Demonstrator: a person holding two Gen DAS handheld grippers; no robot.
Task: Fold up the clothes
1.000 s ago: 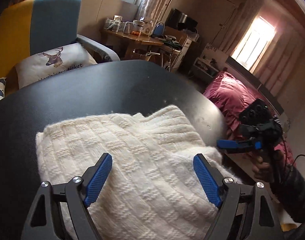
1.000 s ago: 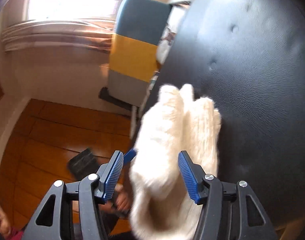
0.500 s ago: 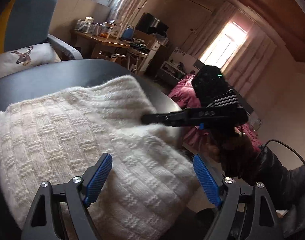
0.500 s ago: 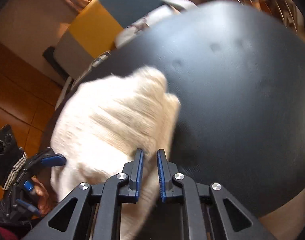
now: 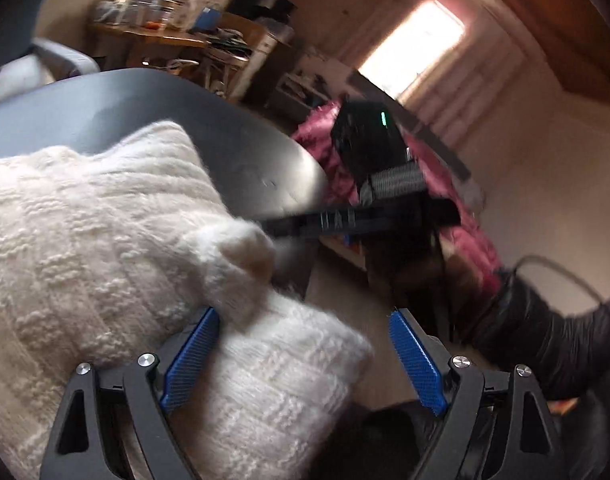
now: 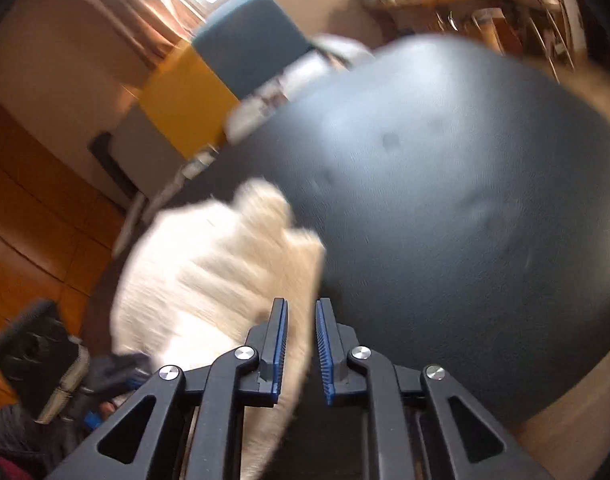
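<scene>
One cream knitted sweater [image 5: 105,248] lies at the near edge of my round black table [image 6: 445,200], far half bare. My left gripper [image 5: 305,360] gapes, opening; right gripper [image 6: 301,344], opening slightly, pinches its corner.

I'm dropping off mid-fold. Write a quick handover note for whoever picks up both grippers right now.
Left gripper: open, fingers wide over the near corner of the white knit sweater, gripping nothing.
Right gripper: fingers nearly together on a bunched edge of the sweater, lifted off the black table. Its jaws are opening slightly, with fabric between them.
Sweater: on the table near its edge. The near corner seems to overhang.
Done: it already looks doubled over in layers.
Left: probably carry the pinched edge across, lay it down and square the bundle. Check the right grip first, since it may slip.
</scene>
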